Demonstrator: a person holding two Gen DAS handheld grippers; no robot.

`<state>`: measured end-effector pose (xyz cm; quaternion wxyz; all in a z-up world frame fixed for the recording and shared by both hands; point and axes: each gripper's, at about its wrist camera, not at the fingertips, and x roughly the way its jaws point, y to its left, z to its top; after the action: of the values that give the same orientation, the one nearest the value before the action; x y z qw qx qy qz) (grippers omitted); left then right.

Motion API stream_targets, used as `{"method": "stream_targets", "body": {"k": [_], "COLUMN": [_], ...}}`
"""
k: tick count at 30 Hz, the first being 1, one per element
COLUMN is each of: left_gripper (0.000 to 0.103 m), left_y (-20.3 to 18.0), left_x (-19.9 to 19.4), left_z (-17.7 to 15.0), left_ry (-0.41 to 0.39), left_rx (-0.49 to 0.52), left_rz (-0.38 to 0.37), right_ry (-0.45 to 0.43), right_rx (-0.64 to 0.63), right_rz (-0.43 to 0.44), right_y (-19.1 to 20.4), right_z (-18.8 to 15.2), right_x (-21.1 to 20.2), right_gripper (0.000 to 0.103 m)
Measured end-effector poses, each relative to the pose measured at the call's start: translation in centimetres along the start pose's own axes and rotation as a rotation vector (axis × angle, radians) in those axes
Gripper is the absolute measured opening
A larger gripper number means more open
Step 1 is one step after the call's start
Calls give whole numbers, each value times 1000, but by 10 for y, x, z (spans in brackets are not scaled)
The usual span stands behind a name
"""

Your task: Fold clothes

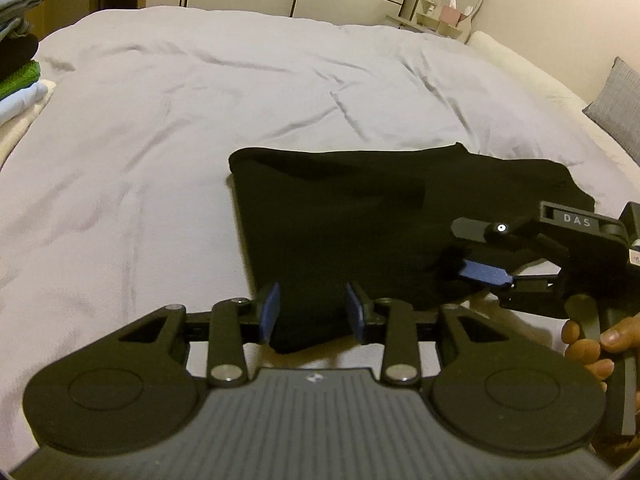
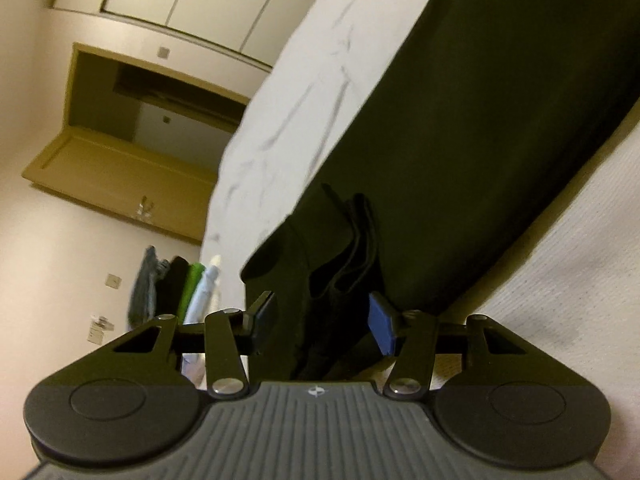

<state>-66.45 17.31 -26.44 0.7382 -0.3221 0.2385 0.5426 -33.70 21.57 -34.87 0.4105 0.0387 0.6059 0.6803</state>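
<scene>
Folded black garment (image 1: 340, 216) lying flat near the front edge of the bed (image 1: 200, 100), its left edge straight, its near corner reaching between the blue pads of the left gripper (image 1: 312, 318); jaws apart, pads not pressing the cloth. Right gripper (image 1: 472, 256), rolled on its side, jaws apart about the garment's right-hand folds; housing lettered "DAS". A hand (image 1: 592, 344) holds its grip. Wide bare sheet beyond and to the left. Stacked clothes (image 1: 20, 68) at the far left edge.
</scene>
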Motion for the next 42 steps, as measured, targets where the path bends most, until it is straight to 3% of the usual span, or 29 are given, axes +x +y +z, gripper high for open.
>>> {"method": "stream_targets", "body": {"k": [4,5,6,7,8,15,20,22,25,27,32,35,38,42], "left_gripper": [37,37,37,37,37,37,37,37,37,37,39,41,41,41], "left_y": [3,4,5,6,8,-13,-47,-61,-85,-95,-101,-103,-108,-120], "left_x": [1,2,4,5,5,7,48,70,96,104,115,119,122,120], "left_z": [2,3,5,7,10,38,62,67,69,69,69,71,73,79], "left_ry": [-1,0,2,3,4,-3,46,82,131,138,150,156,159,154], "left_rx": [3,6,10,14,16,143,255,283,323,340,346,347,354,377], "left_rz": [6,12,19,26,28,-5,-103,-125,-128,-121,-94,-77,-64,-79], "right_ry": [8,8,10,6,-10,-290,-406,-383,-355,-368,-347,-323,-298,-311], "right_rx": [-26,-48,-74,-100,-122,-324,-206,-99,58,67,60,28,-30,-195], "right_rz": [-17,-27,-43,-58,-58,-122,-285,-305,-200,-156,-153,-188,-215,-218], "right_y": [5,7,8,9,9,16,-49,-84,-119,-122,-124,-126,-121,-93], "right_z": [-9,-10,-10,-9,-11,32,83,98,103,101,101,105,109,118], "right_x": [12,15,18,19,15,-74,-143,-149,-151,-151,-142,-141,-140,-139], "right_gripper": [52,42,20,8,7,6,7,15,24,33,33,27,9,7]}}
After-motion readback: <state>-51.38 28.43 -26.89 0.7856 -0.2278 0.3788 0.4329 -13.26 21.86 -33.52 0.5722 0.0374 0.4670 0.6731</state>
